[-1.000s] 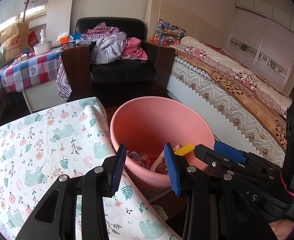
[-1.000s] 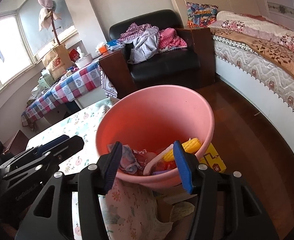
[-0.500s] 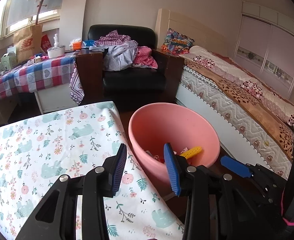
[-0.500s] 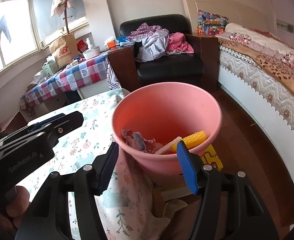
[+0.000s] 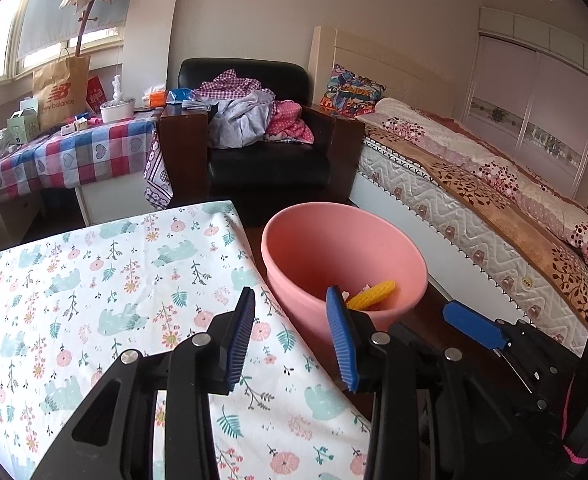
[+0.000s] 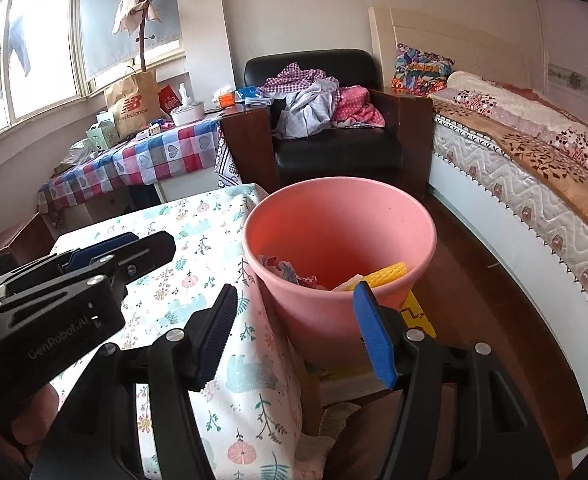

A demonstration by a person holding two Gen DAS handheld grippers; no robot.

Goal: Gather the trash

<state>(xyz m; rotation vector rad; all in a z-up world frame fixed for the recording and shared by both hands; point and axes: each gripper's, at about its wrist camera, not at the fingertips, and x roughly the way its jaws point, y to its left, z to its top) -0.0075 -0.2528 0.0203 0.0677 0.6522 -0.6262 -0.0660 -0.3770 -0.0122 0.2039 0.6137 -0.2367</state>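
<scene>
Looking along the left gripper (image 5: pixel 290 340), its jaws stand apart and empty over the floral tablecloth (image 5: pixel 94 300), the pink bin (image 5: pixel 314 248) just beyond the table edge. From the right wrist, the right gripper (image 6: pixel 298 336) is likewise parted, gripping nothing, having just widened; the bin holds a yellow corn cob (image 6: pixel 386 274) and crumpled wrappers (image 6: pixel 290 272).

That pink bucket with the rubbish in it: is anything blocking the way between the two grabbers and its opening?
Nothing visible does. The pink bucket stands open-topped beside the floral-clothed table, and both the left gripper and the right gripper are empty, with clear air ahead.
</scene>
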